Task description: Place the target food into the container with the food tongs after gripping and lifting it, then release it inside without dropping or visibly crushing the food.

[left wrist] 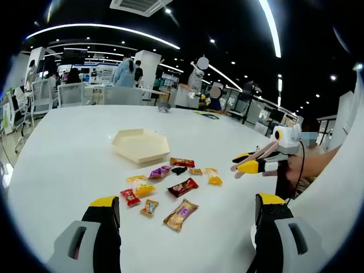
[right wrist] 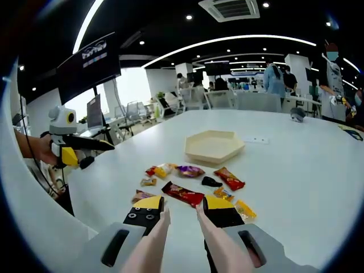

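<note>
In the right gripper view, the right hand-held gripper (right wrist: 181,211), clamping the food tongs (right wrist: 176,239), is hovering nearest the red snack packet (right wrist: 183,194) lying crosswise just above the tong tips at lower centre.

Printing on the candy wrappers (left wrist: 183,186) is too small to read. In the right gripper view, tongs (right wrist: 181,227) cover part of the nearest wrappers (right wrist: 183,194). Distant people (left wrist: 124,73) and desks are blurred. Monitor (right wrist: 89,65) text is illegible.
</note>
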The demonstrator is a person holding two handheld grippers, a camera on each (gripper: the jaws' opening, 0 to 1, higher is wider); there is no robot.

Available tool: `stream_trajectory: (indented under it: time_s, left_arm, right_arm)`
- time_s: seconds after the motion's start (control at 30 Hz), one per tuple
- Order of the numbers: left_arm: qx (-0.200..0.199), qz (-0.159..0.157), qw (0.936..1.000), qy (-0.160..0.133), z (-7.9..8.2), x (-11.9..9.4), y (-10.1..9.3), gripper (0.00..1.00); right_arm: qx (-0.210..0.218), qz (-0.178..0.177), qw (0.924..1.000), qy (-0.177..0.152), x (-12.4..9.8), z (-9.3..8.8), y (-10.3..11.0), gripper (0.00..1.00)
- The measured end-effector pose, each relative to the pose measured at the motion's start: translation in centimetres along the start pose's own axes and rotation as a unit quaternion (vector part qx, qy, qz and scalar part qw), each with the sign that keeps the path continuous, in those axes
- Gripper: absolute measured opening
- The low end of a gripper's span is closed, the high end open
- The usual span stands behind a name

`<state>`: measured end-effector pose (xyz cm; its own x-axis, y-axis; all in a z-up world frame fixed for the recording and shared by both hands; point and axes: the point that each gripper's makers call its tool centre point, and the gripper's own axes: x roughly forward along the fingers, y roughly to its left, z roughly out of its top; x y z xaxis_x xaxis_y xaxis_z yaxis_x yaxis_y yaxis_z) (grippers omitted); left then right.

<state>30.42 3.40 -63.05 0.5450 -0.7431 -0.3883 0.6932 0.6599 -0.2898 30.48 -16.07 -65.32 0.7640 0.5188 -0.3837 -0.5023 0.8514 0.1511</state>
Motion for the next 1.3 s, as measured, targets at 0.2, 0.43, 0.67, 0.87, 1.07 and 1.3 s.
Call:
stream_trajectory:
  time_s: [0.2, 0.43, 0.67, 0.87, 1.07, 1.3]
  left_arm:
    - [-0.002, 0.004, 1.0, -0.001, 0.1, -0.1, 0.2, 0.99]
    - [0.004, -0.001, 1.0, 0.005, 0.3, 0.1, 0.0, 0.99]
    - [0.006, -0.006, 1.0, 0.005, 0.5, 0.3, 0.1, 0.99]
    - [0.008, -0.005, 0.9999, 0.011, 0.4, 0.3, 0.2, 0.99]
    - [0.008, 0.0, 0.9997, 0.024, -0.6, -0.5, 0.3, 0.99]
    - [0.001, 0.005, 0.9996, 0.028, -0.9, -0.7, 0.4, 0.99]
  right_arm:
    - [0.0, 0.006, 1.0, 0.003, 0.4, 0.0, 0.2, 0.27]
    - [-0.001, 0.007, 0.9999, 0.008, 0.3, -0.2, 0.3, 0.27]
    - [0.0, 0.003, 1.0, 0.001, 0.5, 0.0, -0.1, 0.27]
    - [-0.009, 0.013, 0.9999, 0.003, 1.3, 0.3, 0.0, 0.27]
    - [-0.017, 0.028, 0.9994, 0.007, 2.2, 0.4, 0.9, 0.27]
    - [-0.026, 0.046, 0.9986, 0.013, 2.9, 0.4, 2.1, 0.27]
